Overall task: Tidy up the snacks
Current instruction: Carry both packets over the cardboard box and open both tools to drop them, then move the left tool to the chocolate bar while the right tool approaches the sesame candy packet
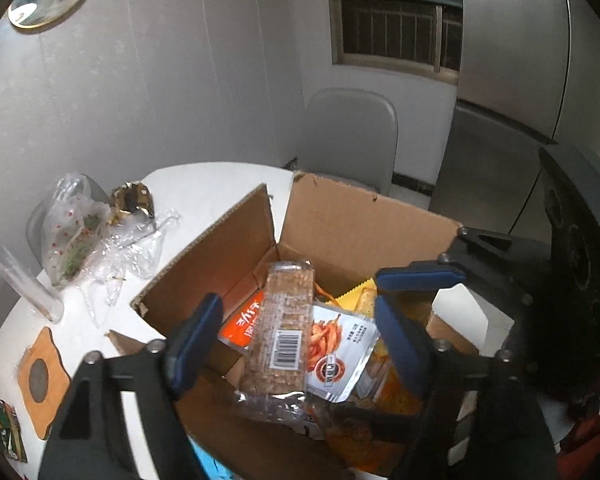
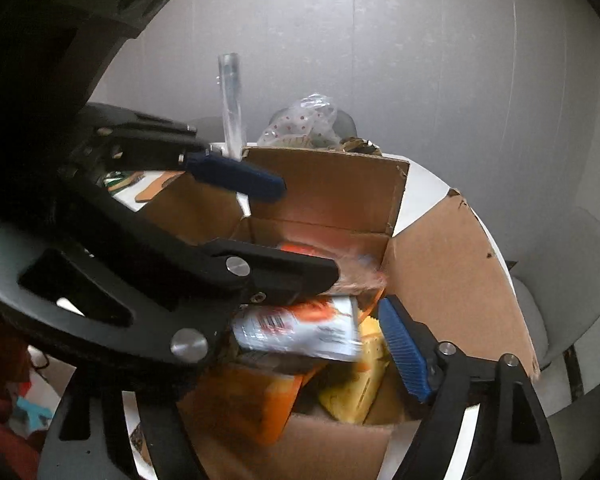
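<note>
An open cardboard box (image 1: 340, 220) is seen on a white round table (image 1: 204, 192), its flaps splayed outward, and both grippers are held over its mouth. The left gripper (image 1: 296, 344) is spread wide, its blue pads standing either side of a clear-wrapped grain bar (image 1: 286, 320) without pressing on it; the bar is released and lies lengthwise on top of the pile inside the box, barcode up. Beneath and beside the bar, a white pouch with a red-orange picture (image 1: 340, 348) is lodged, with an orange packet (image 1: 244, 324) to its left and a yellow zigzag-edged packet (image 1: 354, 298) towards the far side. From the right wrist view the same pouch (image 2: 300, 328) is caught blurred, with the yellow packet (image 2: 360, 380) and an orange packet (image 2: 256, 400) below it in the box (image 2: 460, 280). The right gripper (image 2: 300, 344) is also parted, nothing being clamped between its pads; one blue pad (image 2: 402, 348) is plainly seen low in the box, the other side being masked by the left gripper's black frame. On the tabletop beyond the box, a dotted plastic bag (image 1: 74, 232), crumpled clear wrap (image 1: 136, 248), a gold foil wrapper (image 1: 134, 200), a clear tube (image 1: 16, 272) and a toast-shaped coaster (image 1: 40, 376) are left lying. A grey chair (image 1: 348, 136) is set behind.
</note>
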`<state>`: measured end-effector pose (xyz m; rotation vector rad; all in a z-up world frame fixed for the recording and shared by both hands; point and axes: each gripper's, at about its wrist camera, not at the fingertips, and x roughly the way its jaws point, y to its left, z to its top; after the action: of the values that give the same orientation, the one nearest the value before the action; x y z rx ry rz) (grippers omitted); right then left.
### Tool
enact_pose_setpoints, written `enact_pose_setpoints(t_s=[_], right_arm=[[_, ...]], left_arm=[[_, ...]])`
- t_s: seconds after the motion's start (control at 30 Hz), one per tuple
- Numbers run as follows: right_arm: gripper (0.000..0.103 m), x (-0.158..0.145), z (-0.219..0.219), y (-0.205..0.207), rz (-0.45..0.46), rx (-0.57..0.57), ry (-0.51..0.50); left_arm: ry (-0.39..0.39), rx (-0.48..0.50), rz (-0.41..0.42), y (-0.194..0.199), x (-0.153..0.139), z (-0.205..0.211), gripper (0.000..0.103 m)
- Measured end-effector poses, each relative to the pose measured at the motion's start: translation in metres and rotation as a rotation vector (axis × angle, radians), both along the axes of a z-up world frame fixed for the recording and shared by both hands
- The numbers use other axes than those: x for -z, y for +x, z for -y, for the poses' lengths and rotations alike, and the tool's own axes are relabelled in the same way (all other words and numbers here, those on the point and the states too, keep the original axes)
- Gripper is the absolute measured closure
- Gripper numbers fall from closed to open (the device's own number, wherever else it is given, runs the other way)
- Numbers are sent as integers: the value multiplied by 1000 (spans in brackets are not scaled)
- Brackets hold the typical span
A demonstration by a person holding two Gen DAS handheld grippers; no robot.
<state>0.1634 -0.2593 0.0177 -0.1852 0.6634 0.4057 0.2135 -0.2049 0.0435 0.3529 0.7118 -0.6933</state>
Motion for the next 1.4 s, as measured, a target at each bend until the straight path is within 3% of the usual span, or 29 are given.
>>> enact_pose_setpoints(t_s=[0.13, 0.47, 0.83, 1.1, 1.23, 1.4], right_arm=[[17, -5, -1, -12, 21, 7, -16], [9, -20, 0, -34, 71, 10, -7], [9, -56, -31, -99, 200, -37, 39], [10, -45, -88, -139, 233, -108, 57], [23, -24, -114, -146, 202, -124, 55], [26, 7, -135, -154, 158, -109, 82]], left_arm=[[-29, -8, 22, -11, -8, -9, 17], [-74, -44, 94, -51, -30, -40, 6], [-162, -174, 205, -112, -55, -130, 1], [-173, -326, 216, -133, -21, -206, 1], [-144, -380, 194, -135, 10, -229, 1], [-125, -397, 135, -128, 53, -240, 1]])
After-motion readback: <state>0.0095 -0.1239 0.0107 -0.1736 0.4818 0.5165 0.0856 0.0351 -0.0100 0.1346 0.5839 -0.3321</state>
